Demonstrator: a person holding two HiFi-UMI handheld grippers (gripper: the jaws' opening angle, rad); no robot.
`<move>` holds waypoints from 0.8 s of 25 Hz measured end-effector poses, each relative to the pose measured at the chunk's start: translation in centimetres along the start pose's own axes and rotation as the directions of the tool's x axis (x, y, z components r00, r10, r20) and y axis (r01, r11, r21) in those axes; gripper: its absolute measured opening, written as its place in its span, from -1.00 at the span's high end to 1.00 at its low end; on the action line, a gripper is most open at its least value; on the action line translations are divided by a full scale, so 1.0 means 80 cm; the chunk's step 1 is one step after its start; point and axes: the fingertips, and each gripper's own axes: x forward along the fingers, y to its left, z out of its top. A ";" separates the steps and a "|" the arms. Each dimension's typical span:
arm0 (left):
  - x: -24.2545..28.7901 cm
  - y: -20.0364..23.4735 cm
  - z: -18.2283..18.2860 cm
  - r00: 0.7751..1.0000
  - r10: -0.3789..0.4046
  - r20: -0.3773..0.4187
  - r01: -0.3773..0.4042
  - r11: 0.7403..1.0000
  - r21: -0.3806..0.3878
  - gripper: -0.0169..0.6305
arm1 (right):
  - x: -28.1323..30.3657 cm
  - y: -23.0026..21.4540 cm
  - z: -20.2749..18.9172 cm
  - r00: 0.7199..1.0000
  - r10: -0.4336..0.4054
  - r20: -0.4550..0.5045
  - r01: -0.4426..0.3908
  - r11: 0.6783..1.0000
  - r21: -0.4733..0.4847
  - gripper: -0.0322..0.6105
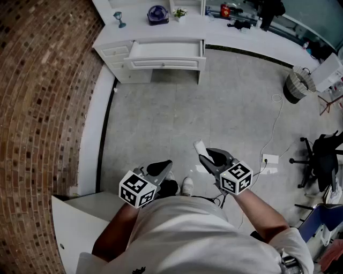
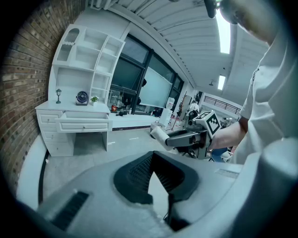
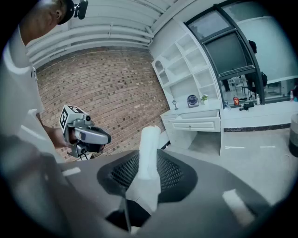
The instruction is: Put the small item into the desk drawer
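Observation:
A small white cylindrical item sticks out forward from my right gripper, whose jaws are shut on it at waist height. In the right gripper view the white item stands between the black ribbed pads. My left gripper is shut with nothing in it; its pads meet at the tips. Far ahead stands the white desk with its drawer pulled open, also seen as the drawer in the left gripper view and the drawer in the right gripper view.
A brick wall runs along the left, and a white cabinet stands at the lower left. A waste bin, an office chair and a floor socket with cable are at the right. A small fan sits on the desk.

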 end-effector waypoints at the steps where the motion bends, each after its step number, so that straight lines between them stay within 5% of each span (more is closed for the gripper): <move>1: -0.001 -0.001 0.001 1.000 0.000 0.005 0.000 1.000 -0.003 0.93 | -0.002 -0.001 0.003 1.000 -0.002 0.003 0.002 1.000 -0.004 0.49; 11: 0.013 0.043 0.027 1.000 -0.006 0.030 0.006 1.000 -0.003 0.93 | 0.021 -0.036 0.033 0.999 -0.036 0.022 0.036 0.999 0.009 0.49; 20: 0.021 0.162 0.074 0.997 -0.044 0.056 0.043 0.999 0.014 0.93 | 0.112 -0.087 0.098 0.992 -0.109 0.059 0.102 0.988 0.114 0.49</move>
